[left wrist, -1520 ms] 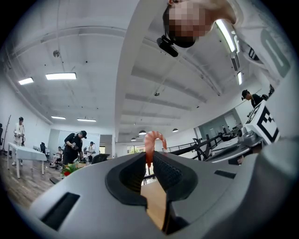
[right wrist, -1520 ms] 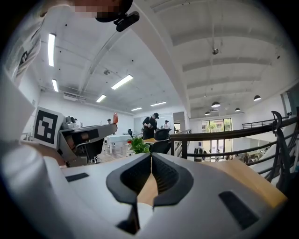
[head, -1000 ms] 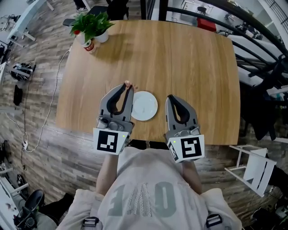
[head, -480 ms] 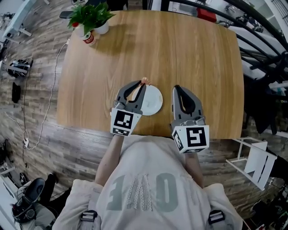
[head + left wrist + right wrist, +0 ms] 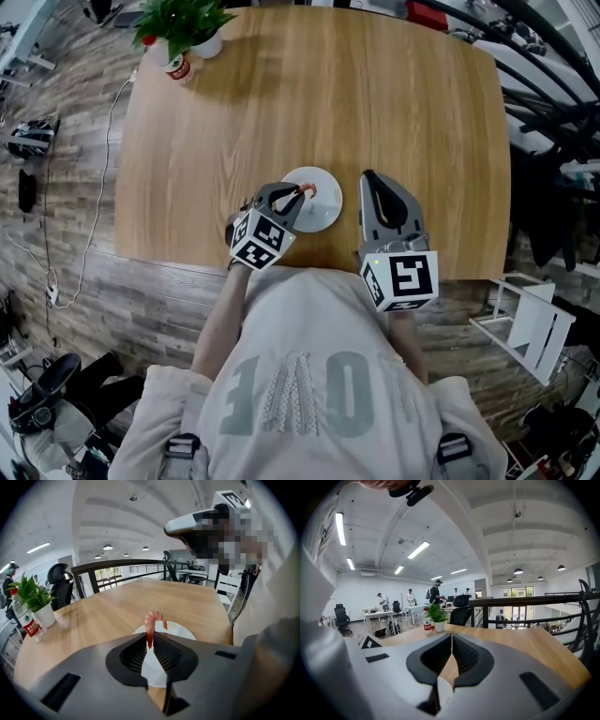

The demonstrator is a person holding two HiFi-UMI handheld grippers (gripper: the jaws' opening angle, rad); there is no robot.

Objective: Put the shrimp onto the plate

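Note:
A pink shrimp [image 5: 152, 623] sticks up from the tips of my left gripper [image 5: 149, 641], which is shut on its tail end. In the head view the left gripper [image 5: 298, 195] holds the shrimp [image 5: 307, 190] over the left part of the white plate [image 5: 323, 208], near the table's front edge. The plate [image 5: 180, 630] shows just beyond the jaws in the left gripper view. My right gripper [image 5: 368, 178] hovers to the right of the plate, its jaws shut with nothing between them; it [image 5: 451, 637] points across the table.
A potted green plant [image 5: 183, 23] and a small bottle with a red label [image 5: 178, 67] stand at the far left corner of the wooden table [image 5: 375, 103]. A black railing [image 5: 525, 56] runs past the right side. A white stool [image 5: 530, 328] stands at the lower right.
My left gripper has carried the shrimp rightward, from the plate's left rim to above the plate. The right gripper has stayed beside the plate.

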